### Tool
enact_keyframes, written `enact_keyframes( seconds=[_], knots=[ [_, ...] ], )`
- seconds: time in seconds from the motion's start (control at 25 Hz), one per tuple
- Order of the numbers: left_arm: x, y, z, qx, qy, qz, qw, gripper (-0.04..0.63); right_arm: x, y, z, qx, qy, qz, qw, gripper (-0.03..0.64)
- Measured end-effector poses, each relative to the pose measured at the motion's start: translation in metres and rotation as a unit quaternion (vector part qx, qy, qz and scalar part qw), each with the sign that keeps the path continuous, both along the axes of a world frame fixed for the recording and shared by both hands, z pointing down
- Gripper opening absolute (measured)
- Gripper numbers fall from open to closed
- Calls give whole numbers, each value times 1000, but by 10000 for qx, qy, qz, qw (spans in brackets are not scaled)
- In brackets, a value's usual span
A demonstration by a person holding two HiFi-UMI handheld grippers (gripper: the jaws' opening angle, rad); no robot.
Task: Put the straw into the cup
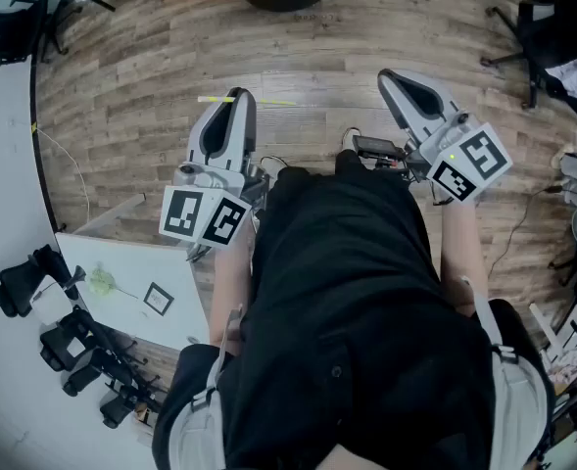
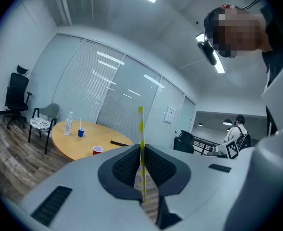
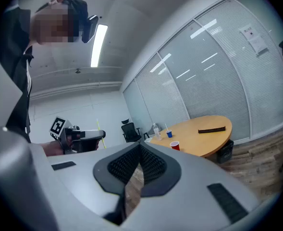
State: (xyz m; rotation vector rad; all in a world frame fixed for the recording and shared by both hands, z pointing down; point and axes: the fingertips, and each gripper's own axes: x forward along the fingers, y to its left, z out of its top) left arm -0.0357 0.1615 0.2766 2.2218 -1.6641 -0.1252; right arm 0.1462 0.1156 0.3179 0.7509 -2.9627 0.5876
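My left gripper [image 1: 234, 97] is shut on a yellow-and-white striped straw [image 1: 254, 100], which sticks out sideways past its tips. In the left gripper view the straw [image 2: 141, 129] stands upright, pinched between the dark pads. A red cup [image 2: 98, 150] stands on the round wooden table [image 2: 74, 146] far ahead, apart from both grippers. My right gripper [image 1: 396, 78] is held level beside the left one, shut with nothing between its pads. In the right gripper view the red cup [image 3: 175, 146] sits on the table's near side. The cup is not in the head view.
A blue cup with a straw [image 2: 81, 132] and a clear bottle [image 2: 68, 123] stand on the table, and a flat black object [image 3: 211, 129] lies on it. Chairs [image 2: 44, 118] stand by it. A white desk [image 1: 9, 262] with black gear lies at my left.
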Motion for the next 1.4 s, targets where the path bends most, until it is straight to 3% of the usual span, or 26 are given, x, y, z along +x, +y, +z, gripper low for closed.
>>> enact_keyframes(
  seconds=[0.56,1.04,1.4],
  knots=[
    [30,-10,20,-238,147,-119,9995,40,41,-1,13,-201,-28,49,9998,17],
    [42,-5,22,-382,-52,-390,9985,40,63,-4,29,-506,-172,-18,9986,17],
    [12,-6,27,-475,16,-344,9983,40,37,-8,35,-613,-112,92,9980,17]
  ],
)
